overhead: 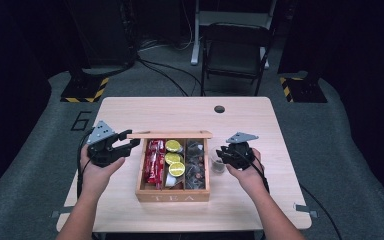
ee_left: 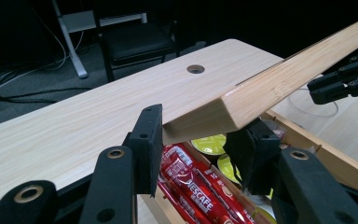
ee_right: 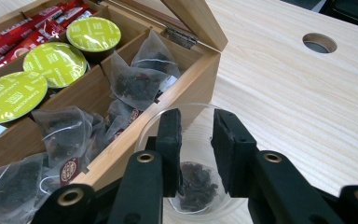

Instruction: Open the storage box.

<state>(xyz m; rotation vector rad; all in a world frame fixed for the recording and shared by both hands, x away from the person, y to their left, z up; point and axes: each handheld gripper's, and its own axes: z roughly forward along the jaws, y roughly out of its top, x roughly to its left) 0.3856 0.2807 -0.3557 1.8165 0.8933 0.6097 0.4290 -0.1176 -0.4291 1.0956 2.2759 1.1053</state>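
Note:
A wooden tea box [overhead: 172, 192] stands at the table's middle. Its lid [overhead: 170, 134] is raised, and my left gripper [overhead: 131, 140] is shut on the lid's left corner; in the left gripper view both pads of the left gripper [ee_left: 200, 137] press on the lid [ee_left: 279, 84]. Inside lie red sachets [overhead: 154, 162], green capsules [overhead: 174, 159] and tea bags [overhead: 196, 167]. Just right of the box stands a clear glass cup [overhead: 218, 162]. My right gripper [ee_right: 196, 130] hangs over the cup [ee_right: 192, 108], open with nothing between the pads. A dark tea bag [ee_right: 198, 184] lies at the cup's bottom.
A round hole [overhead: 219, 108] pierces the table near its far edge. A dark chair [overhead: 235, 50] stands behind the table. Bare wood stretches right of the cup and in front of the box.

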